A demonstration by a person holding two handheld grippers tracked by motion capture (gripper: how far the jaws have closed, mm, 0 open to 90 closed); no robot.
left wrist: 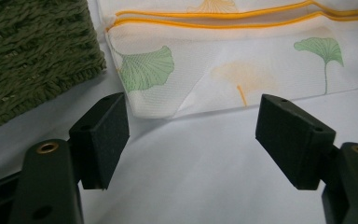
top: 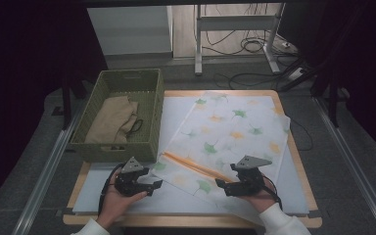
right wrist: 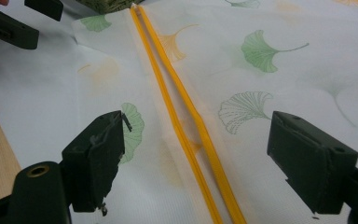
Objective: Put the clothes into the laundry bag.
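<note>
Dim, dark-edged high view; gripper views brighter, their near fingers soft.

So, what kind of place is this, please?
Probably a lab or workshop set up for recording, not a home. A wooden work table stands on a grey floor between dark curtains, with loose cables beyond it. On it lie a leaf-print cloth and a green woven basket.
</note>
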